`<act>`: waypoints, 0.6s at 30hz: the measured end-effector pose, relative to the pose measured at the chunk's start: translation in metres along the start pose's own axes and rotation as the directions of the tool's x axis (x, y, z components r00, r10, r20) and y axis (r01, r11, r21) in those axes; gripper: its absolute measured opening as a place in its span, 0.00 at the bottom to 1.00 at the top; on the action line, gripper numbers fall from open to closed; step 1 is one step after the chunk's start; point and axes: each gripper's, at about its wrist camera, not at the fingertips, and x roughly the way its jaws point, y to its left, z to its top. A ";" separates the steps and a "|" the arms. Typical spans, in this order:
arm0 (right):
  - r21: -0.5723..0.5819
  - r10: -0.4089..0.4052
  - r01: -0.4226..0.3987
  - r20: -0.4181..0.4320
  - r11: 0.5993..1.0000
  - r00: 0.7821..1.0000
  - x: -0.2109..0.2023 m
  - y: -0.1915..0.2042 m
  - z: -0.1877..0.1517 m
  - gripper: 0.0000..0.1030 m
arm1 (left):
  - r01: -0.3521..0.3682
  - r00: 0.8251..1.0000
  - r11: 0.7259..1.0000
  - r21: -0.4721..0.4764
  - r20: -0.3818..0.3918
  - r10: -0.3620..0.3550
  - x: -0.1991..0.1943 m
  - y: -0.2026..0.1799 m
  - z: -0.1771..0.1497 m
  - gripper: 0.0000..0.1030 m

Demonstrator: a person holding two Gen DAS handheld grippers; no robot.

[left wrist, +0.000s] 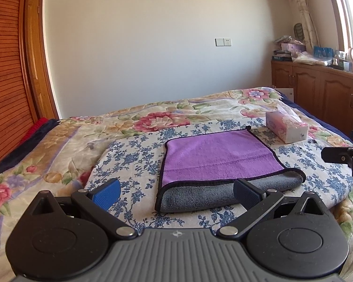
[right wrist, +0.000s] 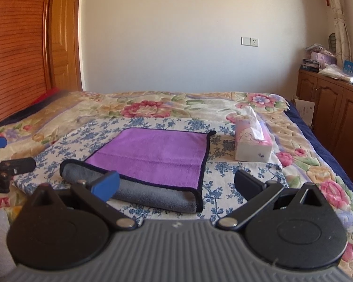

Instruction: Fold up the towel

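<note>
- A bed (left wrist: 47,155) filled both wrist views, covered by a quilt printed with large pink and red flowers; a cream wall and a louvred wooden headboard stood beyond it.
- A wooden cabinet (left wrist: 317,87) ran along the right side of the room under a window, its top crowded with boxes and bottles too small to identify.
- A blue-and-white floral cloth (left wrist: 134,155) was spread over the near part of the quilt.
- The towel (left wrist: 214,157), purple on one face, grey on the other and edged in black, lay on the middle of that cloth; it was folded, the purple layer resting flat on top and a grey fold showing along the edge nearest the cameras.
- The left gripper (left wrist: 176,193) hung just short of the towel's near edge, its fingers spread wide and gripping nothing, one pad blue and the other dark.
- The right gripper (right wrist: 176,186) was likewise splayed apart and empty, its blue pad (right wrist: 107,185) overlapping the grey fold in the view; contact could not be judged.
- A tissue box (right wrist: 253,144), pink and white with a tissue standing up from it, sat just beyond the towel's far right corner, apart from it.
</note>
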 end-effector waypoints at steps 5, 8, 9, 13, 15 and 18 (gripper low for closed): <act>-0.011 0.007 -0.007 -0.022 1.000 1.000 0.009 -0.003 0.000 1.00 | 0.008 1.000 1.000 0.012 -0.008 -0.008 0.013 0.002 0.004 1.00; -0.020 0.016 -0.017 -0.033 1.000 0.999 0.015 -0.004 0.000 1.00 | 0.013 1.000 1.000 0.013 -0.016 -0.013 0.021 0.003 0.006 1.00; -0.024 0.019 -0.020 -0.039 1.000 0.999 0.017 -0.004 0.000 1.00 | 0.016 1.000 1.000 0.013 -0.020 -0.016 0.024 0.004 0.006 1.00; -0.043 0.030 -0.033 -0.056 0.999 0.998 0.026 -0.004 0.001 1.00 | 0.036 0.998 0.999 0.014 -0.043 -0.036 0.036 0.006 0.007 1.00; -0.052 0.034 -0.037 -0.064 0.998 0.997 0.030 -0.004 0.001 1.00 | 0.047 0.998 0.999 0.009 -0.053 -0.047 0.042 0.008 0.007 1.00; -0.059 0.040 -0.045 -0.075 0.997 0.996 0.036 -0.004 0.001 1.00 | 0.050 0.997 0.999 0.006 -0.055 -0.050 0.048 0.009 0.007 1.00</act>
